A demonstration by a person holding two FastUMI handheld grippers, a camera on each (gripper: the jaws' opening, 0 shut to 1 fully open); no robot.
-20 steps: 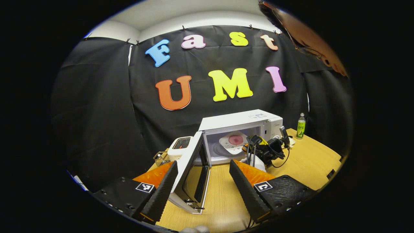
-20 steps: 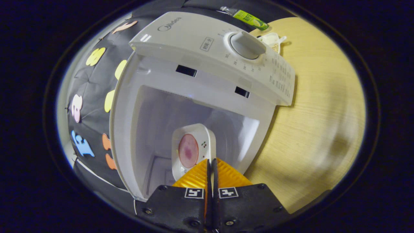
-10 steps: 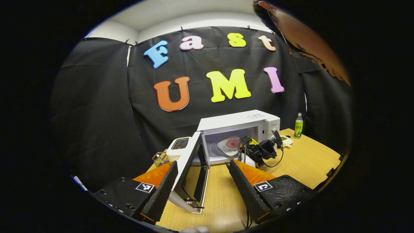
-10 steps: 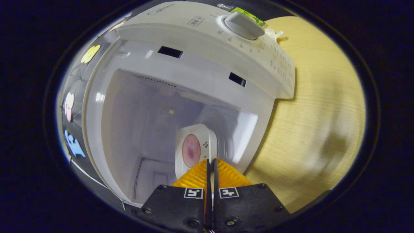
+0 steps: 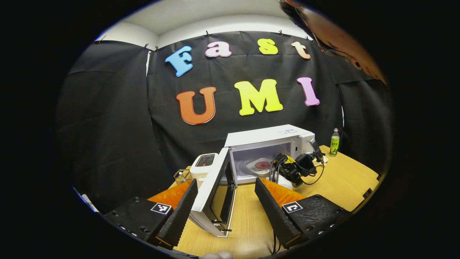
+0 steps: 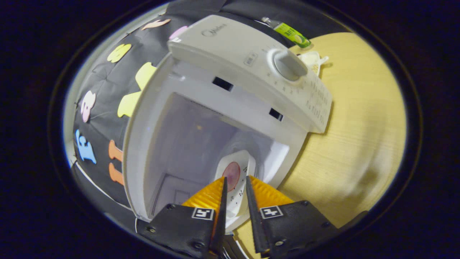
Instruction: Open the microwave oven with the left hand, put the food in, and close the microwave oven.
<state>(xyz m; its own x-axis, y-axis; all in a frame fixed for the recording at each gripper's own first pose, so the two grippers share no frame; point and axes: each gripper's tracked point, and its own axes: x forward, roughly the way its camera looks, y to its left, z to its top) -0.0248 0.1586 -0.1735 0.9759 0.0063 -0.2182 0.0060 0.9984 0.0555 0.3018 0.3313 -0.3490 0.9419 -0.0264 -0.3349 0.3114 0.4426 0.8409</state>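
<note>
Right gripper view: plate between hand-held gripper fingers

We see the microwave oven in smooth white plastic with a soft sheen, its dial a duller grey plastic. We see the cavity walls looking painted and satiny. The door hangs open, its window panel dark and glossy. Inside, the plate looks glazed white and shiny, its food a flat pink disc. Under everything, the table is pale wood-grain with a low, smooth lustre. The booth wall behind is matt black cloth, creased. We catch a bottle of clear glossy plastic, a white toaster with a smooth shell, and a small wire basket of thin metal.
</note>
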